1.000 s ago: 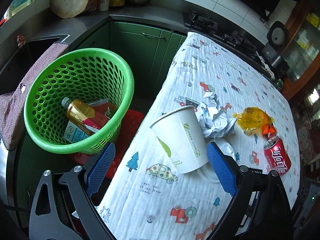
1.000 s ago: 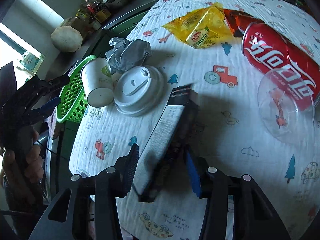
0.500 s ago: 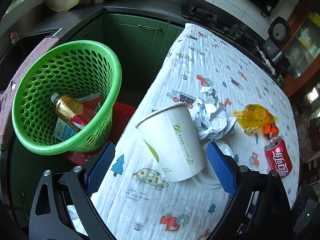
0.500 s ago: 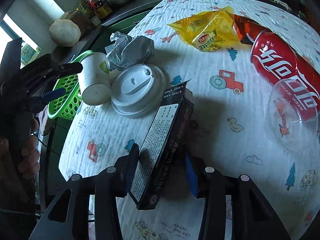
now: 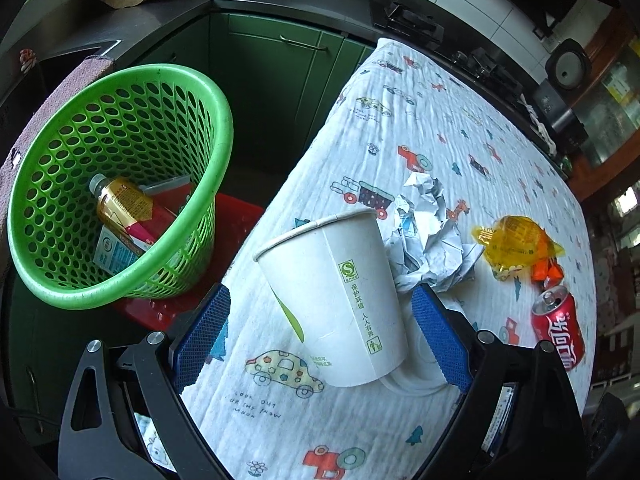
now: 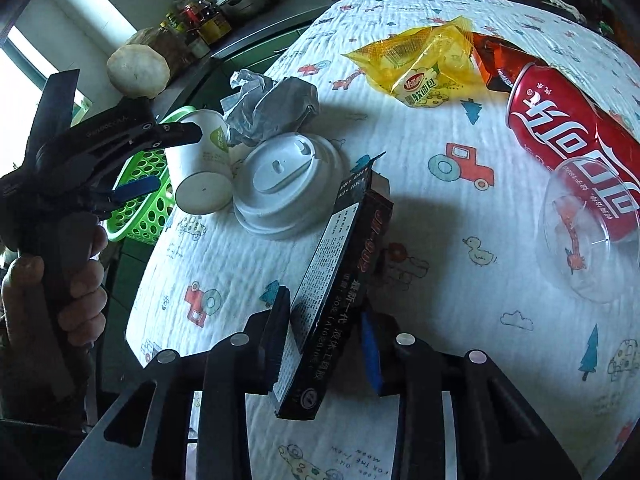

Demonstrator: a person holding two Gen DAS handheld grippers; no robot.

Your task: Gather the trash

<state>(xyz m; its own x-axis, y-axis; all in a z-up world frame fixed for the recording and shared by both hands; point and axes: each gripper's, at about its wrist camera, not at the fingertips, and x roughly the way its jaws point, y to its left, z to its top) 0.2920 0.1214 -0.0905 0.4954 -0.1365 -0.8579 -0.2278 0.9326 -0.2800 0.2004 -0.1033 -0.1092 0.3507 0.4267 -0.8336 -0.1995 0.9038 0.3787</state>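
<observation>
Right gripper [image 6: 324, 338]: you aim it steeply down; jaws closing on the black box [image 6: 334, 292], which stands between the pads, tilted toward 1 o'clock.
Left gripper [image 5: 320, 336]: also pitched down; fingers spread wide, straddling the paper cup [image 5: 334, 300], pads not touching it.
Your left hand [image 6: 60, 280]: wrapped round the handle, at 9 o'clock in the right wrist view.
White lid [image 6: 288, 184]: flat on the cloth, just beside the cup's base.
Crumpled paper [image 5: 428, 240]: behind the cup, at 1 o'clock.
Red can [image 5: 558, 332]: lying at 3 o'clock.
Yellow wrapper [image 5: 516, 246]: beyond the can.
Green basket [image 5: 132, 160]: off the table's edge at 10 o'clock, bottle [image 5: 120, 202] inside.
</observation>
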